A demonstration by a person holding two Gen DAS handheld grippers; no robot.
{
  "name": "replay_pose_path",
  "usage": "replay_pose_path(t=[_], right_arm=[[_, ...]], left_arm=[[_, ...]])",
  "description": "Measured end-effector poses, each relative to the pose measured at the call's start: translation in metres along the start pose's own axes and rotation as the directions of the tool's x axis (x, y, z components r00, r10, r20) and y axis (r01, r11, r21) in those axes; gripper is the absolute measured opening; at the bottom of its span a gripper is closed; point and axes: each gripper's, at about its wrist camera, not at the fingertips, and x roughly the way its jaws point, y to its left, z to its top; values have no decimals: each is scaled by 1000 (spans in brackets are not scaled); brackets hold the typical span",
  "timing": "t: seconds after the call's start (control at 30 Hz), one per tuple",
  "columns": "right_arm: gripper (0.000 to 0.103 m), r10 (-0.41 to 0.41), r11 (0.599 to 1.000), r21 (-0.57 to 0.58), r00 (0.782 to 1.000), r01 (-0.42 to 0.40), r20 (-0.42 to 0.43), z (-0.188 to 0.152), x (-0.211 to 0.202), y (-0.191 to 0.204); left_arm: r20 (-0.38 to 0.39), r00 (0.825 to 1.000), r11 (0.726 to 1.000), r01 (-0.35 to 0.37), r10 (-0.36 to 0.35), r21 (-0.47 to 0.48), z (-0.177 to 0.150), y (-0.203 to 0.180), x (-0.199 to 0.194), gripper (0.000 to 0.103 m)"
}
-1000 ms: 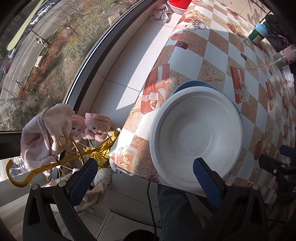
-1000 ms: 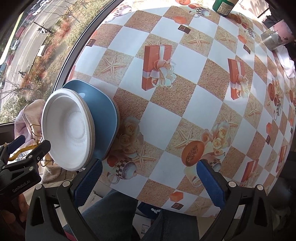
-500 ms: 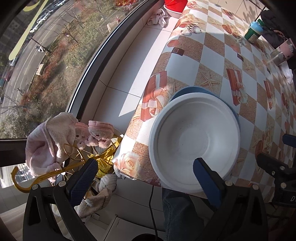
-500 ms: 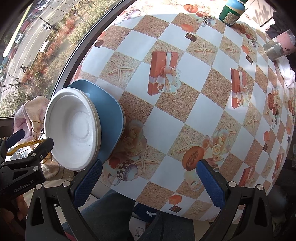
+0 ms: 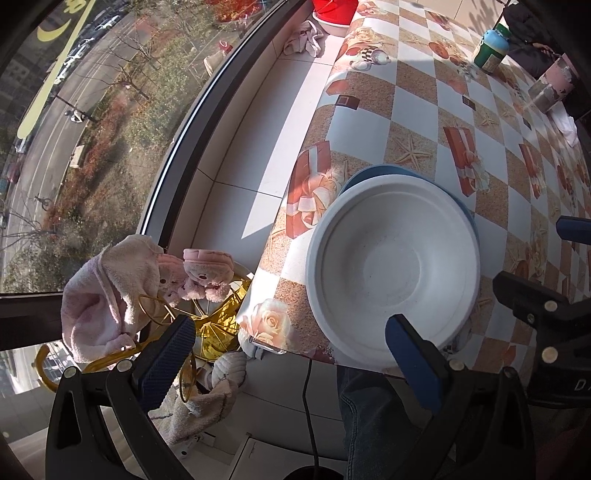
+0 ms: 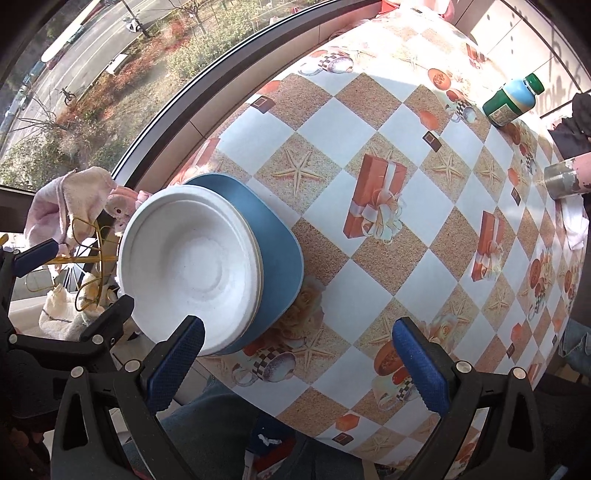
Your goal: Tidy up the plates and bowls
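Both tongs, the left gripper and right gripper, gape empty; those white bowls on the blue plate look light and stiff, best pinched at the rim.

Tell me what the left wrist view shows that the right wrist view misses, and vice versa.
Only the left wrist view: the red tub at the table's far end and the black cable hanging below the edge. Only the right wrist view: the blue plate's full outline and layered white rims. Both: white bowl stacked on it, green bottle, pink plush toy, both grippers open.
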Motion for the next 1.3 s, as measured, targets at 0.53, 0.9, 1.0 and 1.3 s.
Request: replay_pose_path(t=[0.53, 0.9, 1.0, 1.3], right_arm=[[102, -5, 1000, -4, 1000, 5, 5, -1, -3, 4], [102, 1, 1000, -2, 1000, -1, 10, -1, -4, 6], [102, -1, 1000, -7, 1000, 1, 17, -1, -5, 7], [102, 0, 1000, -6, 1000, 0, 23, 4, -7, 8]], left_arm=[[-1, 1000, 1000, -11, 11, 28, -2, -6, -1, 103], [1, 1000, 999, -18, 18, 43, -1, -7, -2, 103], [1, 1000, 999, -19, 19, 47, 1, -6, -2, 103], [-5, 1000, 999, -17, 17, 47, 7, -2, 0, 103]])
